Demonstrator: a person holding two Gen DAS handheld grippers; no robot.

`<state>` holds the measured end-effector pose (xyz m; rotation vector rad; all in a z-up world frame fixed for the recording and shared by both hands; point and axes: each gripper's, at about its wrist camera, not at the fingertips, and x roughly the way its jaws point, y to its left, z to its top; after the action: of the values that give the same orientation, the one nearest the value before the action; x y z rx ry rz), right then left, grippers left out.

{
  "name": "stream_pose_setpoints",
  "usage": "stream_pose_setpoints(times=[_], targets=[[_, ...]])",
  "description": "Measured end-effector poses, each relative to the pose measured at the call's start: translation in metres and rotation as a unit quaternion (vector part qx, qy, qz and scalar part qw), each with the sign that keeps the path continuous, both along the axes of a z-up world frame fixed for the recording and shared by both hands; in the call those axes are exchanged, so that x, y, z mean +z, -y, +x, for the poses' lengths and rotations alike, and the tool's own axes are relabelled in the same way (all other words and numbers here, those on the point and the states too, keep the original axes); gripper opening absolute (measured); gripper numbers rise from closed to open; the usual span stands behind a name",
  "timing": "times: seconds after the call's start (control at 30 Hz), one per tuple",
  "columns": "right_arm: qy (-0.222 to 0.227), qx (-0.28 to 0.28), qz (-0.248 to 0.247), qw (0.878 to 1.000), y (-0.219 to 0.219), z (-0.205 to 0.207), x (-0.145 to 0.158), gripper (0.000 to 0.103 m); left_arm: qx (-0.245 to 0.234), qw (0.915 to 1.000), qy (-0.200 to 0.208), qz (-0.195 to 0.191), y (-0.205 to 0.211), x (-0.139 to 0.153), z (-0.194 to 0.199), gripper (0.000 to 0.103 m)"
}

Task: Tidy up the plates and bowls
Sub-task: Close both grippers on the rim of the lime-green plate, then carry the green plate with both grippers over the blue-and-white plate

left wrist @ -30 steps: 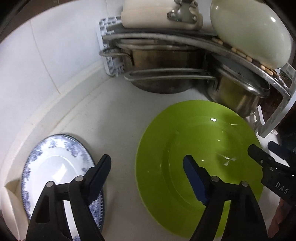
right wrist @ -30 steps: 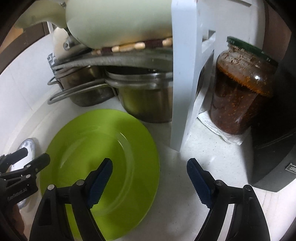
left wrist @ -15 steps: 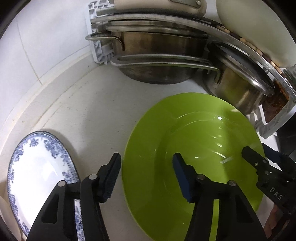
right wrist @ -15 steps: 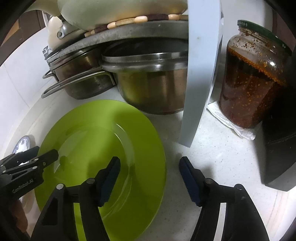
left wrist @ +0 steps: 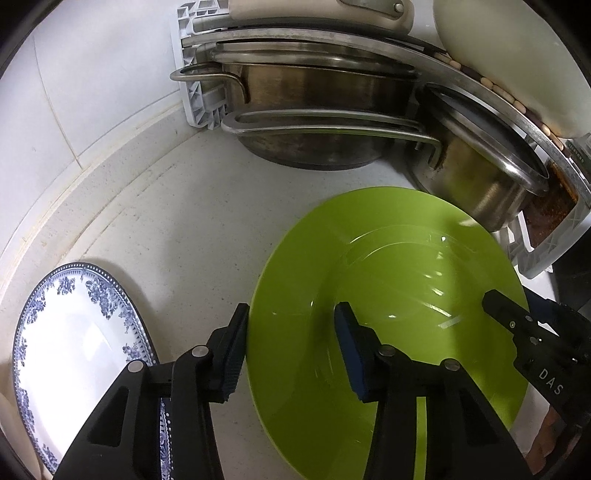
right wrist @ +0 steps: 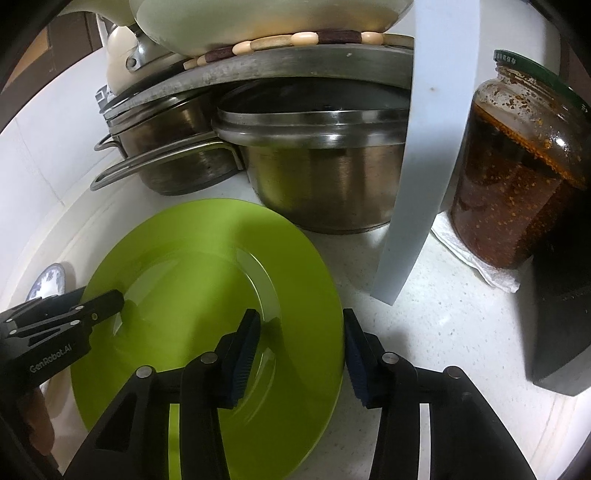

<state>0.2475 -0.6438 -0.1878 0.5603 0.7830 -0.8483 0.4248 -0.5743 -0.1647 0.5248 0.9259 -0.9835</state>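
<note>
A lime green plate (left wrist: 406, 266) lies flat on the white counter. My left gripper (left wrist: 291, 308) straddles its left rim, one finger just outside the edge and the other over the plate's well. Its jaws are closing, and the pads do not press the rim. My right gripper (right wrist: 300, 314) straddles the right rim of the green plate (right wrist: 192, 251) the same way, jaws closing, pads apart from it. A blue-patterned white plate (left wrist: 74, 354) lies to the left, beside the left gripper. Each gripper shows in the other's view, at the opposite side of the plate.
Steel pots (left wrist: 314, 110) stand under a metal rack shelf right behind the green plate, with cream cookware (right wrist: 258, 18) on top. A white rack leg (right wrist: 421, 184), a jar of chilli sauce (right wrist: 517, 166) and a black appliance (right wrist: 561, 325) stand to the right. A tiled wall (left wrist: 92, 92) runs along the left.
Both grippers' jaws have narrowed. The left gripper shifted right until the green plate's rim lies between its fingers. The right gripper came down closer over the plate's right rim.
</note>
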Motion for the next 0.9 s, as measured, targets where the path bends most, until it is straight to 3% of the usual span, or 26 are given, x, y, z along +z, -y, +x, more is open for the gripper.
stream_pose_setpoints(times=[0.43,0.9], targets=[[0.011,-0.001,-0.009,1.000,-0.005,-0.010,0.004,0.039,0.008,0.9997,0.021,-0.008,-0.015,0.010,-0.012,0.043],[0.035,0.031,-0.036,0.998,-0.046,-0.029,0.042,0.039,0.064,0.9973,0.023,-0.027,-0.080,0.061,-0.041,0.043]])
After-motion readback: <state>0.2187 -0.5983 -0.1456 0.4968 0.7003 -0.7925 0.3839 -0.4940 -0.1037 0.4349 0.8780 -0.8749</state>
